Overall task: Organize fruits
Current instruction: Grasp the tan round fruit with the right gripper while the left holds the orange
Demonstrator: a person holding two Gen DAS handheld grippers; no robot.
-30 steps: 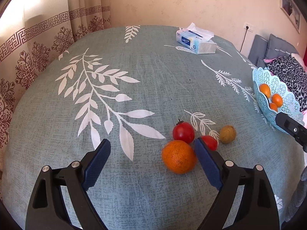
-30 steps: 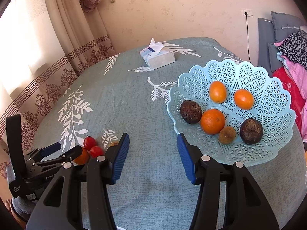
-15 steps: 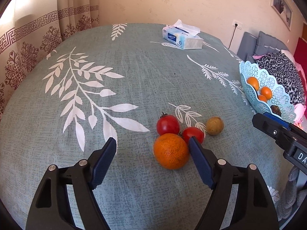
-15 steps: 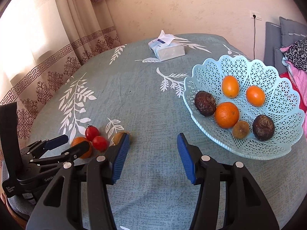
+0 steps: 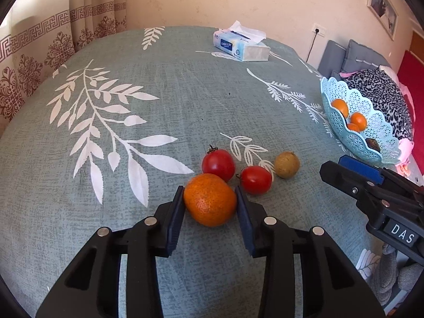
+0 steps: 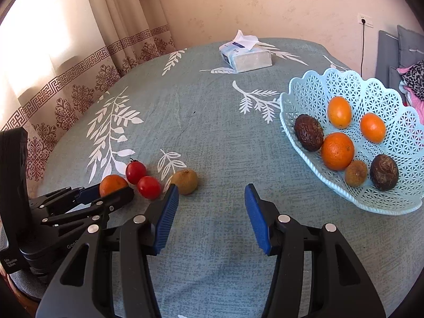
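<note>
Between the left gripper [image 5: 210,203] fingers [image 5: 175,220] sits the orange [image 5: 210,199], pads touching both flanks while it rests on the surface [image 5: 164,100]; judged a pick for the basket [image 5: 341,118]. Just beyond the fingertips lie two tomatoes [image 5: 219,161] and a brown fruit [image 5: 286,164]. Half a second earlier these fingers stood wide of the orange; the jaws have just been closing onto it. To the right, the right gripper [image 6: 210,213] hangs open and empty, now nearer the brown fruit.
</note>
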